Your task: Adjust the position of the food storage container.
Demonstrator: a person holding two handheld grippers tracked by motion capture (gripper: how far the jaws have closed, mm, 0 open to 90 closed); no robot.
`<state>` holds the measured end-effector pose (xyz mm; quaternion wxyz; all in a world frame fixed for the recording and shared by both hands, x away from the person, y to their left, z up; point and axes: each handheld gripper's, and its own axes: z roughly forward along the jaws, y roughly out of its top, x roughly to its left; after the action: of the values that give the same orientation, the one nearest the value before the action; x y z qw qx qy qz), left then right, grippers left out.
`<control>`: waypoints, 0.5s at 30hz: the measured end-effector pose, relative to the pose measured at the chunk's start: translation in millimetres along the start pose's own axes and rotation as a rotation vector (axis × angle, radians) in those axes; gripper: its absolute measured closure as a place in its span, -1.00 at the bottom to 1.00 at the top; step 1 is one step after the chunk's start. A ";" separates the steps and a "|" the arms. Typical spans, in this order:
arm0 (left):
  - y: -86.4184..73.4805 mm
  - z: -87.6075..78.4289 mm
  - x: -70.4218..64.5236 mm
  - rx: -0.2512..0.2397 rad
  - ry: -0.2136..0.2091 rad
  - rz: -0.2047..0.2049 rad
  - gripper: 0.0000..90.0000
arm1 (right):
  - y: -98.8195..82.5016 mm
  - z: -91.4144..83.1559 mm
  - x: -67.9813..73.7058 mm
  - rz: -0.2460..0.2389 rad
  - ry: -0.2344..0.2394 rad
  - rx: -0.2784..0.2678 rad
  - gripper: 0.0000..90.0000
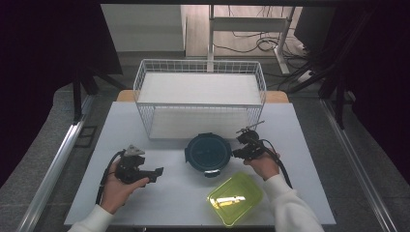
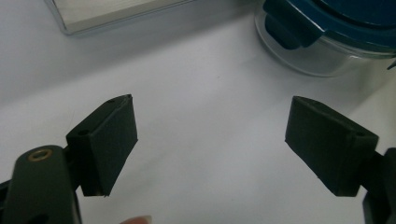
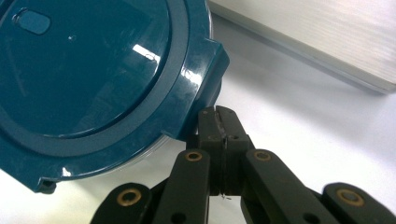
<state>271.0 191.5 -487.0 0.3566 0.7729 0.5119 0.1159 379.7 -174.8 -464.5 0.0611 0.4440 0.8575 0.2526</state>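
A round clear container with a dark blue clip-on lid stands mid-table, just in front of the wire basket. My right gripper is at its right side, shut with nothing between the jaws. In the right gripper view the shut tips sit just below a clip tab of the blue lid; I cannot tell if they touch. My left gripper rests to the container's left, held in a hand, jaws open and pointing right. In the left gripper view, bare table lies between the pads, with the container ahead at upper right.
A white wire basket with a white liner stands at the back of the white table. A translucent yellow-green rectangular container lies near the front edge, beside the right forearm. Floor rails and a desk frame lie beyond the table.
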 end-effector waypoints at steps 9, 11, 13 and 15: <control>0.0 0.2 0.7 0.000 0.000 -0.001 -0.63 | 4.3 5.1 9.4 -0.018 0.027 0.002 0.98; 0.1 0.3 0.7 0.000 0.000 -0.001 -0.63 | 5.0 6.2 11.3 -0.023 0.031 0.001 0.98; 0.1 0.4 0.7 0.001 0.001 -0.001 -0.63 | 5.9 7.5 13.6 -0.026 0.035 0.000 0.98; 0.1 0.5 0.6 0.002 0.001 -0.001 -0.63 | 7.0 8.3 15.8 -0.027 0.037 0.004 0.98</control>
<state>271.6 191.8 -487.4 0.3556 0.7730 0.5126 0.1155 378.1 -155.8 -466.4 0.0481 0.4277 0.8649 0.2583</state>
